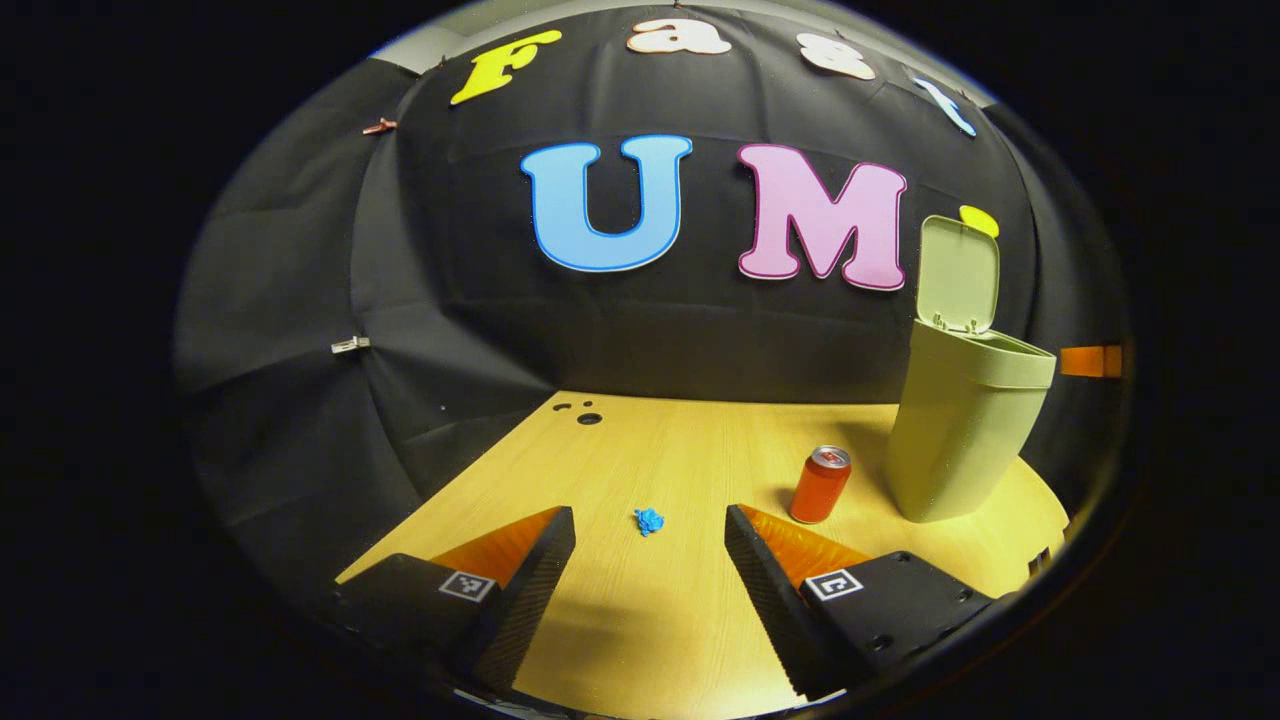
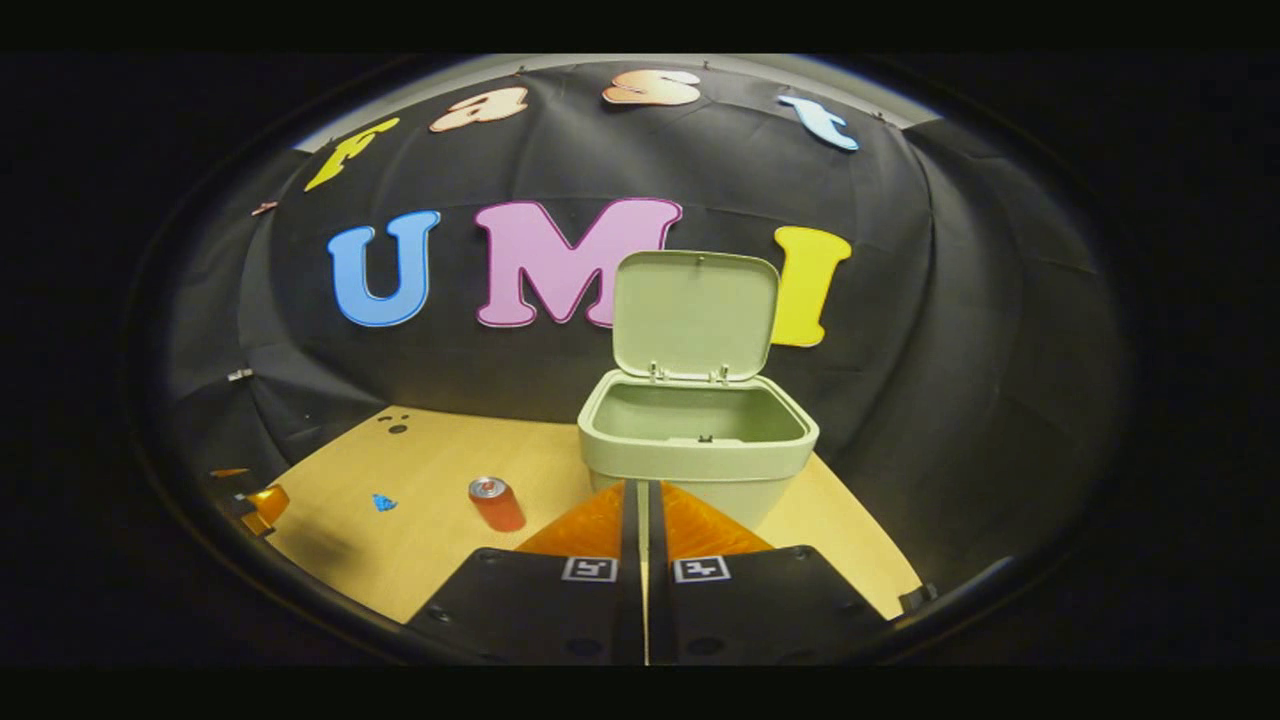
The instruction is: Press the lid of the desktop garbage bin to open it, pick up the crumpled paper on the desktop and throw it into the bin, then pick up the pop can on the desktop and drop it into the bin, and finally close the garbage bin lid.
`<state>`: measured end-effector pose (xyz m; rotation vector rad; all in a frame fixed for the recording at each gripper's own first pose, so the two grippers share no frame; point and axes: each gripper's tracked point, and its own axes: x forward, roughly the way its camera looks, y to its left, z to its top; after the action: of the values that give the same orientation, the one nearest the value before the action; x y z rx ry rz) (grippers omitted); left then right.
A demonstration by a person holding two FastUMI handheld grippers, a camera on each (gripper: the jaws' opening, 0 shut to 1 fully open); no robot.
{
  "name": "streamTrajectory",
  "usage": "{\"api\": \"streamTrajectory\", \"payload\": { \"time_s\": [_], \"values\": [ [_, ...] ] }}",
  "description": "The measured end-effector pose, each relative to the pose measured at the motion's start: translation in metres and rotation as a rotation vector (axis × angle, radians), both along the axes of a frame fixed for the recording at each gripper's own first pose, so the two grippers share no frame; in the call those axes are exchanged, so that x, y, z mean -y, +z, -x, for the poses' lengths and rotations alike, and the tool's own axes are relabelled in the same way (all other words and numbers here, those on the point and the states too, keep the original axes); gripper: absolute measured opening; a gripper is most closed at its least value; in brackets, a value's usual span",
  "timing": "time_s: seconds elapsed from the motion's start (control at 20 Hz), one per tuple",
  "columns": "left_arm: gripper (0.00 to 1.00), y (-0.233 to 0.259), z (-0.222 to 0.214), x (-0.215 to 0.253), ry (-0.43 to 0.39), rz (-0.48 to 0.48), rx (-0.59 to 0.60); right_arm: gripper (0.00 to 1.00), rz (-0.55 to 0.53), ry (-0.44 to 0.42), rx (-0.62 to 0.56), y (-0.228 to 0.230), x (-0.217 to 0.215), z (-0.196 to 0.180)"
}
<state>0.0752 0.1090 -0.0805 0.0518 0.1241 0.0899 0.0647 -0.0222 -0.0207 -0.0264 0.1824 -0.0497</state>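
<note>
On desk: green bin (image 2: 697, 455) w/ lid (image 2: 695, 315) up, red can (image 1: 820, 485) upright.

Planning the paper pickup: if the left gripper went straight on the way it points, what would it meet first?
Most likely the blue crumpled paper, lying on the wooden desktop straight ahead between the open left gripper's fingers. The pop can stands off to one side; depth is uncertain.

Garbage bin (image 2: 697, 450): pale sage green throughout, body and raised lid (image 2: 695, 315) alike; pop can (image 1: 820, 485), near the desk's right edge in the left gripper view: orange-red wall, silver top with a red patch; crumpled paper (image 1: 649, 520): bright blue; desk (image 1: 690, 440): light yellow wood grain, fine lengthwise streaks, small dark holes at its far left corner.
</note>
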Motion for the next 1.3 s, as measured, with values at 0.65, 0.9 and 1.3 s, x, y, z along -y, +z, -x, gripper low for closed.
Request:
{"api": "streamTrajectory", "payload": {
  "time_s": [0.65, 0.9, 1.3],
  "values": [
    [0.98, -0.056, -0.128, -0.031, 0.085, 0.104, -0.138, 1.00, -0.024, -0.009, -0.177, -0.067, 0.013, 0.004],
    [0.98, -0.082, -0.169, -0.020, 0.082, 0.095, -0.190, 1.00, -0.026, 0.031, -0.229, -0.089, 0.006, -0.003],
    [0.98, -0.132, -0.210, -0.020, 0.131, 0.097, -0.298, 0.99, -0.007, 0.101, -0.313, -0.124, -0.004, -0.005]
  ]
}}
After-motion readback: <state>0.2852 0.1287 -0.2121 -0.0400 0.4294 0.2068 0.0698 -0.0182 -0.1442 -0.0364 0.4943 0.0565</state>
